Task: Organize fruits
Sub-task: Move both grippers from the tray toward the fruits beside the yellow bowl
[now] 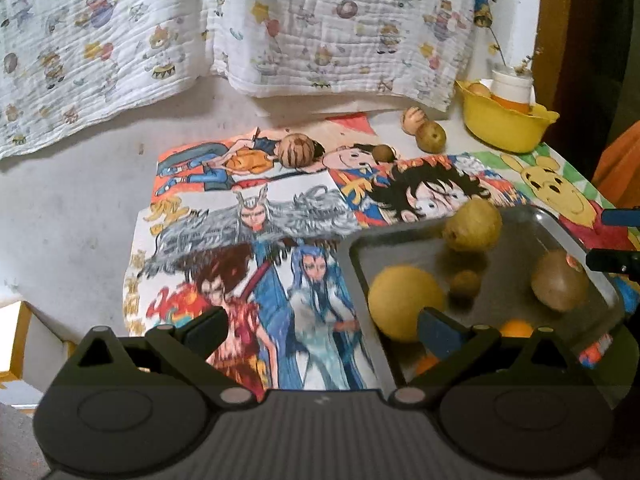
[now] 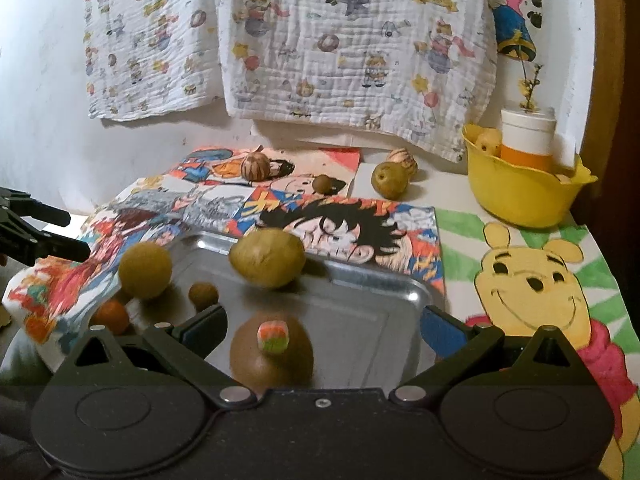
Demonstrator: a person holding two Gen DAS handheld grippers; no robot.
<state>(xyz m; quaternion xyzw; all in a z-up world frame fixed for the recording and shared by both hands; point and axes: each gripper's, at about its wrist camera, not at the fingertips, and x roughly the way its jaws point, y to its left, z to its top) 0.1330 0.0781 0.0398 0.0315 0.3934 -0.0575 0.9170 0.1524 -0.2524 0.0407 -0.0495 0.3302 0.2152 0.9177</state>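
A metal tray (image 2: 400,285) (image 1: 362,264) holds a yellow round fruit (image 1: 404,300) (image 2: 145,269), a green pear (image 2: 267,258) (image 1: 474,226), a small brown fruit (image 2: 203,295), a kiwi with a sticker (image 2: 272,356) (image 1: 560,284) and an orange (image 2: 111,316) (image 1: 516,328). My right gripper (image 2: 324,330) is open just over the kiwi, which lies between its spread fingers. My left gripper (image 1: 324,332) is open and empty above the tray's left rim. Loose at the back lie a striped fruit (image 2: 255,166), a small brown one (image 2: 323,184), a pear (image 2: 389,180) and another striped fruit (image 2: 402,158).
A yellow bowl (image 2: 520,196) at the back right holds a white and orange container (image 2: 527,136) and a fruit. Cartoon drawings cover the table. A printed cloth hangs on the wall behind. The table's edge drops off at the left.
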